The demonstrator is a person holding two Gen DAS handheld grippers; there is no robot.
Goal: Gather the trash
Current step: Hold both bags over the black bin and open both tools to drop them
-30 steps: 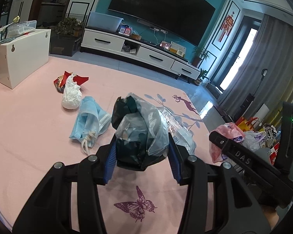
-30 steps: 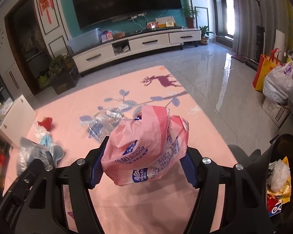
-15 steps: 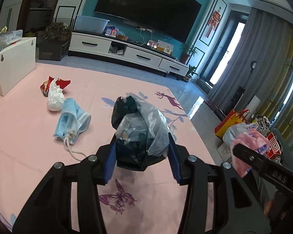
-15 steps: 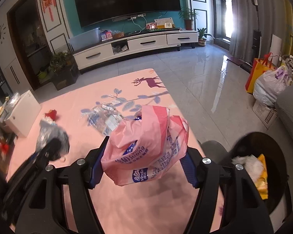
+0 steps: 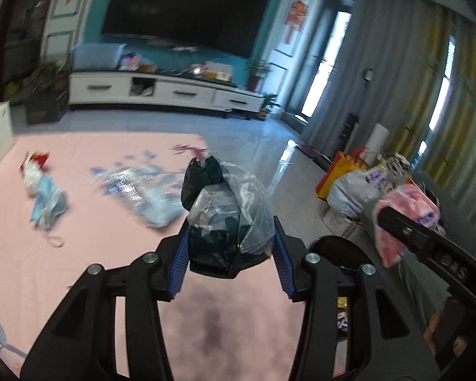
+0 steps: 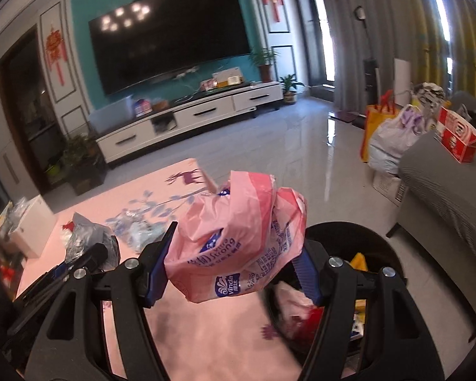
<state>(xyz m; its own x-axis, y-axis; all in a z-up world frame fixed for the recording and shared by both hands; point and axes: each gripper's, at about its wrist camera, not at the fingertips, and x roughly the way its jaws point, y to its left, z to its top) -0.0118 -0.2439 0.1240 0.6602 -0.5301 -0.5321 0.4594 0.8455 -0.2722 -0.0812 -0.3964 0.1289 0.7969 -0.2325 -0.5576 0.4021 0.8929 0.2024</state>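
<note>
Left gripper [image 5: 227, 254] clamping grey bag [image 5: 228, 219], right gripper [image 6: 234, 270] (likewise) pink wrapper [image 6: 238, 238]

Left tongs [image 5: 227, 247], right tongs [image 6: 234, 260] clamped, loaded.

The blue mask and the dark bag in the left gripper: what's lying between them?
In the left wrist view, a crumpled clear plastic wrapper lies on the pink rug between the mask and the dark bag.

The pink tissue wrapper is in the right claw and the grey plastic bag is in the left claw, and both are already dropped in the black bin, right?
Not quite. Nothing is dropped yet: the right wrist view shows the pink tissue wrapper clamped in the right claw near the black bin, not in it. The left wrist view shows the grey plastic bag held in the left claw.
</note>
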